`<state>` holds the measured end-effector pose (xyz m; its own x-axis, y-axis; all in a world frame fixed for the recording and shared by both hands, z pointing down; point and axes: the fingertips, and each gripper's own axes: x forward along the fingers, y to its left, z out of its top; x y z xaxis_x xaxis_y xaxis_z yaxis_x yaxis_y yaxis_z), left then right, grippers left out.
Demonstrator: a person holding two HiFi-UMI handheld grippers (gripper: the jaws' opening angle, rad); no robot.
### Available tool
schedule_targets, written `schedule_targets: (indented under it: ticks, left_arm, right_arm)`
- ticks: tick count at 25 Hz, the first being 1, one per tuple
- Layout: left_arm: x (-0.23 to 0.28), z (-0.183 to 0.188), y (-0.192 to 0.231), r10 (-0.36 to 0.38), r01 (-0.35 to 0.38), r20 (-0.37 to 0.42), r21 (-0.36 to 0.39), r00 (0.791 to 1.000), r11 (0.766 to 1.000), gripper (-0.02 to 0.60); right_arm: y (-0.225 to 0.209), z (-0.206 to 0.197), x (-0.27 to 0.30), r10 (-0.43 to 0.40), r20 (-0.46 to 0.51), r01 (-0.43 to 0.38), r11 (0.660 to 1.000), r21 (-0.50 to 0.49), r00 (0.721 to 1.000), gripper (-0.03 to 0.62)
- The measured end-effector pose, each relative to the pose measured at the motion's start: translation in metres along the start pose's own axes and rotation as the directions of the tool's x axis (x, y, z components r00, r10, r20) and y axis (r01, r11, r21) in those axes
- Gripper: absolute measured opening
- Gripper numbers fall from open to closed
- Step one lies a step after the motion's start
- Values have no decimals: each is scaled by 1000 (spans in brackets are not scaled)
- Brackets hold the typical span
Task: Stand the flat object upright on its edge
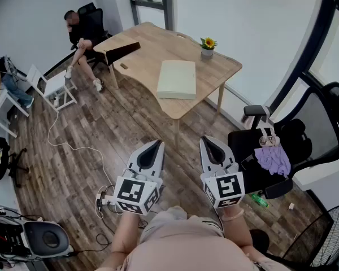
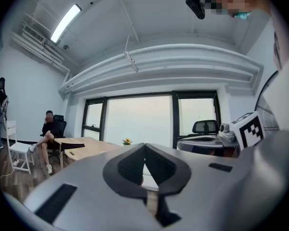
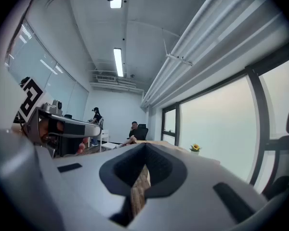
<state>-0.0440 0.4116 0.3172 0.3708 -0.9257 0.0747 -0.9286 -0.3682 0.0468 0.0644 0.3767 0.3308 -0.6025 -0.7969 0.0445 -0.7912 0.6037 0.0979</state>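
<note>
A pale cream flat box (image 1: 177, 79) lies flat on the wooden table (image 1: 152, 47) across the room. My left gripper (image 1: 156, 144) and right gripper (image 1: 209, 141) are held side by side over the floor, well short of the table, both pointing level toward it. Both are shut with nothing between the jaws. In the left gripper view the left gripper (image 2: 144, 147) shows closed jaws with the table (image 2: 84, 145) far behind. In the right gripper view the right gripper (image 3: 145, 147) is likewise closed.
A small sunflower pot (image 1: 207, 47) and a dark board (image 1: 122, 52) sit on the table. A seated person (image 1: 82, 35) is at its far end. A black office chair (image 1: 279, 145) with purple cloth stands at right. Cables (image 1: 73, 147) cross the wood floor; a fan (image 1: 333, 236) is bottom right.
</note>
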Motion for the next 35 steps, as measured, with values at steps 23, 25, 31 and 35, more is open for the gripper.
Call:
schedule_targets:
  ticks: [23,25,31,35]
  left_arm:
    - [54,-8,57,-71,71,-9,-6,997,997,11]
    - [65,-7,57,-77,77,-9,2,997,997,11]
    - [104,-5,64,-80,81,-16,3,997,997,11]
    - [134,-4,72,-72,72,-21,6,997,997,11]
  right_arm:
    - [-14,-9,69,-89,-31,91,994,60,996,0]
    - [-22,-10,75,-95,-24,97,994,58,995,0]
    - [-53,-11,102,-98,-15,99,993,61,995,0]
    - [-77,-15,123,-95,-16,96,993,72,995,0]
